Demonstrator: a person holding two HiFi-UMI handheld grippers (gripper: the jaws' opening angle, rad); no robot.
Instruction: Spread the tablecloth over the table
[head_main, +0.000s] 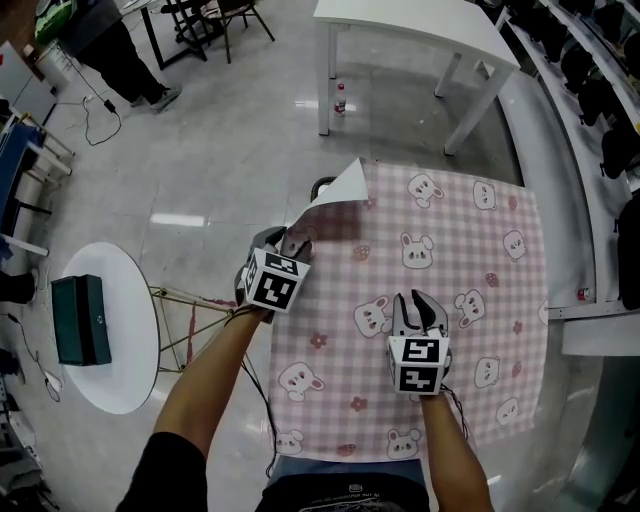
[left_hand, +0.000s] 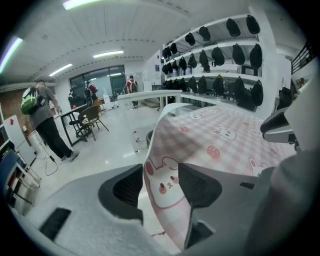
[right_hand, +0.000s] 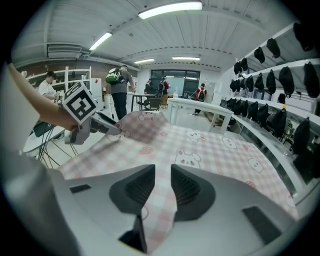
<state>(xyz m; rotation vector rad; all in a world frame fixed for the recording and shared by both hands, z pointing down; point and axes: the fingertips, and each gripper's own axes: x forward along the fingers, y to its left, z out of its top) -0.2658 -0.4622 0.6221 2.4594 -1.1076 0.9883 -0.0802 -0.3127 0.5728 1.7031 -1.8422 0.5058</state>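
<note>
The tablecloth (head_main: 470, 345) covers the bench. Your left gripper's (head_main: 288, 242) fingers are spread around its left edge, and the right gripper (head_main: 418, 305) pinches a fold. You look to be at the smoothing stage; next, flatten the upturned corner (head_main: 345, 182).

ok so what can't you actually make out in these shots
- the table: head view, the tablecloth covers it whole, so top and legs are hidden.
- under the upturned corner: head view, the flap itself hides what lies beneath.
- the table's left edge: left gripper view, the raised cloth between the jaws blocks it.
- bottle: head view, too small to read its label.
</note>
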